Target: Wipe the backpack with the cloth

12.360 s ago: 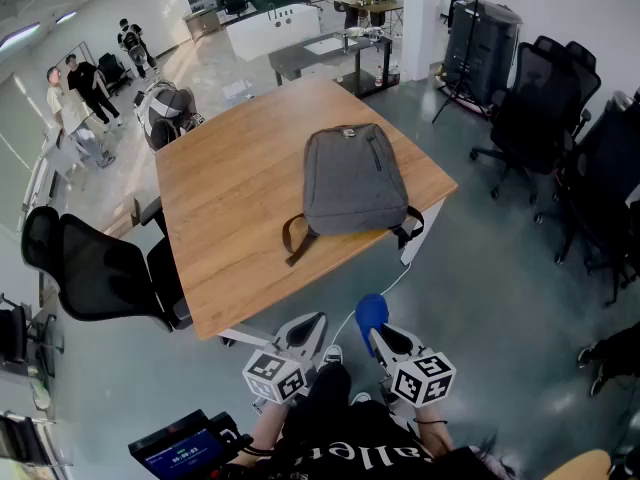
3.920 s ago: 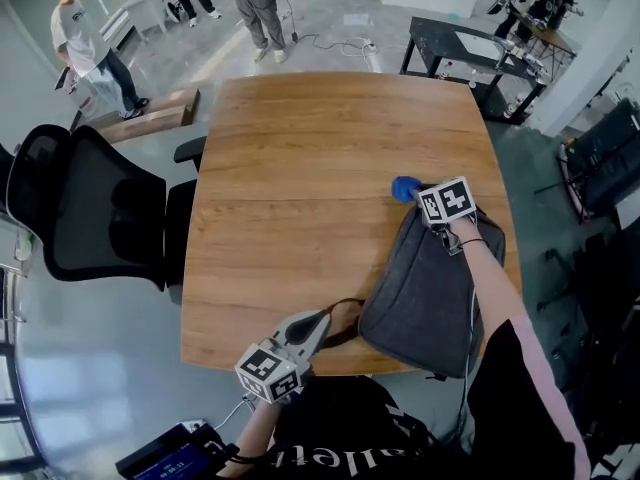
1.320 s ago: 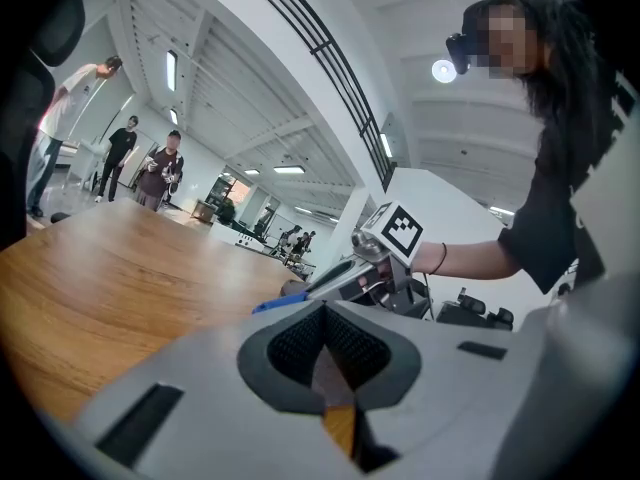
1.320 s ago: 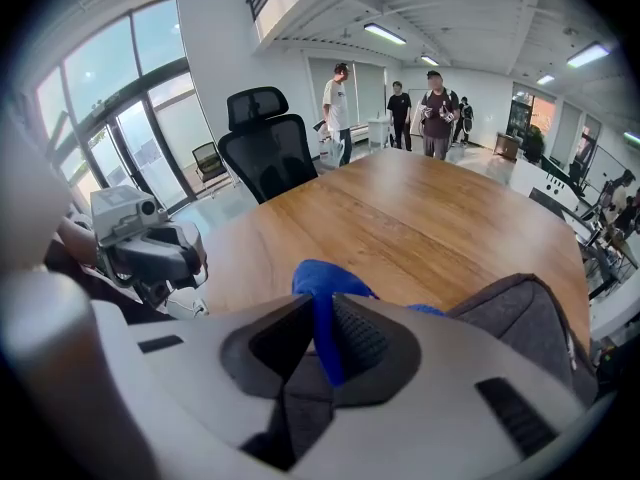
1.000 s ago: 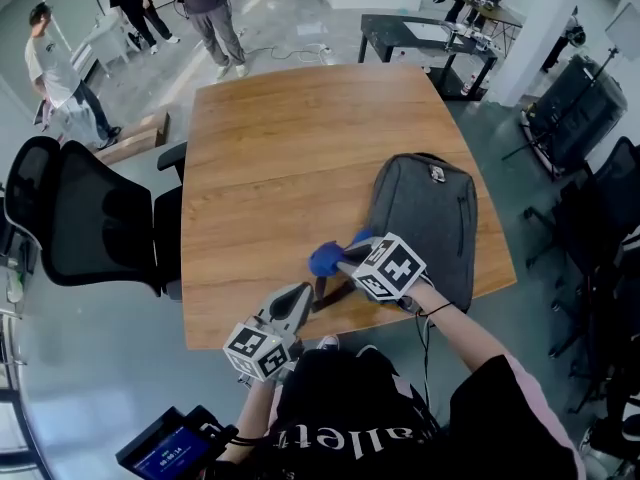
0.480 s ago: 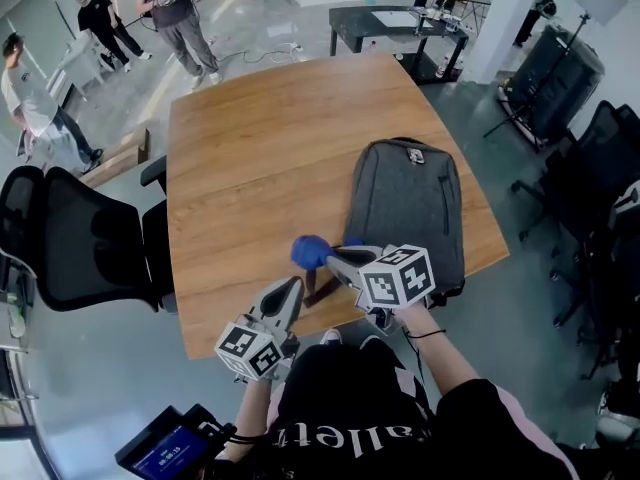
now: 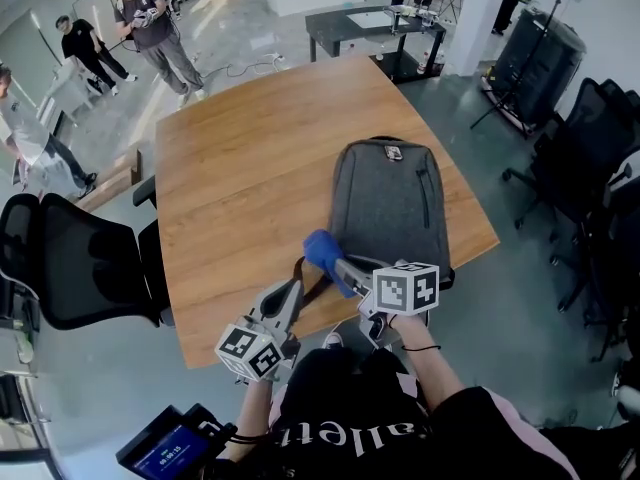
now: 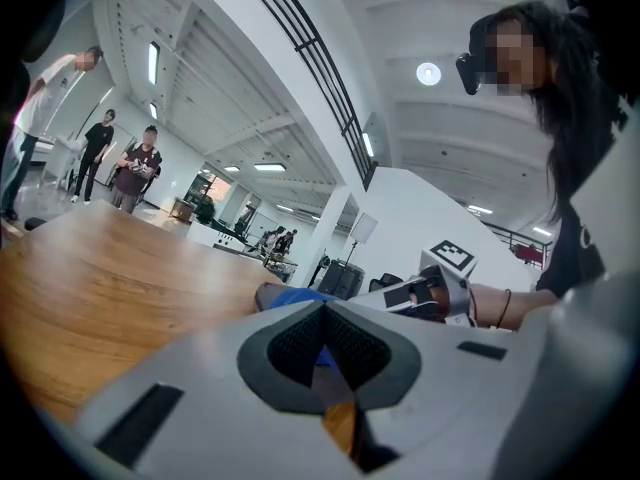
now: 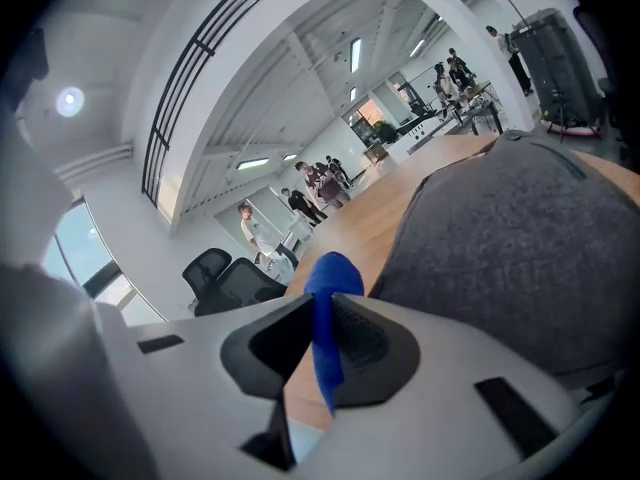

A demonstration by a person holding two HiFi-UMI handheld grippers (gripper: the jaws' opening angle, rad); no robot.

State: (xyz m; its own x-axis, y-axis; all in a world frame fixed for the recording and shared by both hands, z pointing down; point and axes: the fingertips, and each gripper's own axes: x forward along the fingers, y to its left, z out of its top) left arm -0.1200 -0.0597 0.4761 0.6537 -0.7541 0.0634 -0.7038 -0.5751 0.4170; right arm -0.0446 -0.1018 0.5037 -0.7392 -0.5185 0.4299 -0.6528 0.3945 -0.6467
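A grey backpack (image 7: 390, 208) lies flat on the wooden table (image 7: 230, 178), its brown straps at the near edge. My right gripper (image 7: 335, 264) is shut on a blue cloth (image 7: 321, 248), held just above the backpack's near left corner. In the right gripper view the blue cloth (image 9: 326, 318) stands pinched between the jaws, with the backpack (image 9: 520, 238) to the right. My left gripper (image 7: 288, 301) hangs at the table's near edge, shut with nothing in it; its view shows the closed jaws, the cloth (image 8: 300, 298) and the right gripper (image 8: 425, 293) beyond.
A black office chair (image 7: 70, 268) stands left of the table. More black chairs (image 7: 590, 158) crowd the right side. Several people (image 7: 145, 28) stand at the far left, and a dark desk (image 7: 370, 28) is beyond the table.
My right gripper has drawn the cloth back towards me, off the backpack's lower part to its near left corner. The head view has shifted. The left gripper stays at the table edge.
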